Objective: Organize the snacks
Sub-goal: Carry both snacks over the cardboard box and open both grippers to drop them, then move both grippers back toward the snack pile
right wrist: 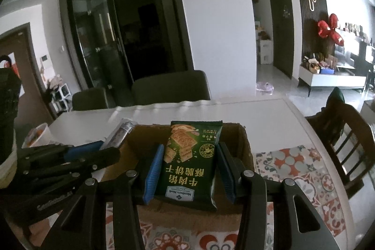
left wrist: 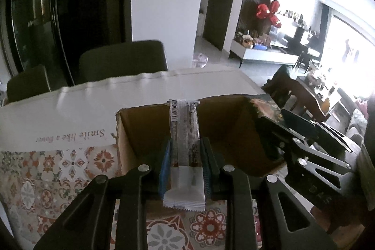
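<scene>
My left gripper [left wrist: 186,147] is shut on a long silver snack bar [left wrist: 185,132] and holds it above an open brown cardboard box [left wrist: 145,132]. My right gripper [right wrist: 191,154] is shut on a dark green cracker packet [right wrist: 192,156] and holds it above the same box [right wrist: 243,144]. Each gripper shows in the other's view: the right one [left wrist: 267,123] at the box's right side with the packet, the left one [right wrist: 93,151] at the box's left side with the bar [right wrist: 121,132].
The box stands on a patterned tile mat [left wrist: 58,170] on a white table [left wrist: 93,100]. A cup of snacks [right wrist: 37,135] sits at the table's left. Dark chairs [left wrist: 121,60] stand behind the table, a wooden chair [right wrist: 339,132] at its right.
</scene>
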Tool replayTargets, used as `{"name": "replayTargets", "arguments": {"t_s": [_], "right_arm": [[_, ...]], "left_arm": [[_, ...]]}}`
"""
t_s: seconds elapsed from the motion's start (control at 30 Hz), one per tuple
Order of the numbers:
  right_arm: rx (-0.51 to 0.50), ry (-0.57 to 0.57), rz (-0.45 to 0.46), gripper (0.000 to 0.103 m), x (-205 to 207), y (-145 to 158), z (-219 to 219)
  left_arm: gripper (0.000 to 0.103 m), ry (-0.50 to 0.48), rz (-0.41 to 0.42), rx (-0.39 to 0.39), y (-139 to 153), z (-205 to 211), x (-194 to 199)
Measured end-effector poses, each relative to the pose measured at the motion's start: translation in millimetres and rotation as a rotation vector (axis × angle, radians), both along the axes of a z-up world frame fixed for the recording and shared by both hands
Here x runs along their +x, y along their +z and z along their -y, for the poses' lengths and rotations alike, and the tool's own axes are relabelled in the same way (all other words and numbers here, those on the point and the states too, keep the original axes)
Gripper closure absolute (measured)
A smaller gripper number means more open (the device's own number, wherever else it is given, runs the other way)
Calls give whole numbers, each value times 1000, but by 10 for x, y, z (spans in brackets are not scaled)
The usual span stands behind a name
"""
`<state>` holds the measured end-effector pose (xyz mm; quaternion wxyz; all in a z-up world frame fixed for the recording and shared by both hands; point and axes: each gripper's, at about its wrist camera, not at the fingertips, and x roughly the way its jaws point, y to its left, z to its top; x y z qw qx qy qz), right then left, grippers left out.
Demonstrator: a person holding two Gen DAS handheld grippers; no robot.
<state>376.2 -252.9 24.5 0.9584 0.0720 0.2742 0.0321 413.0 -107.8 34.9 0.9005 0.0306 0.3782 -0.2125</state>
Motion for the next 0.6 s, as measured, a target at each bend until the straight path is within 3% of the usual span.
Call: {"name": "replayTargets", "arguments": {"t_s": [0.03,0.2,0.3,0.6], "right_arm": [[-2,-3,-9,56,36,-16,9],[9,-2,-58,55,155,-109,55],[21,-12,-59,40,118,-126,84],[27,-20,4,40,-302,-26,118]], "left_arm": [[76,4,-2,4,-23,4,33],[47,16,34,26,7,-5,35],[42,20,72,36,68,-27,-91],[39,6,165,61,133,-123,-622]]}}
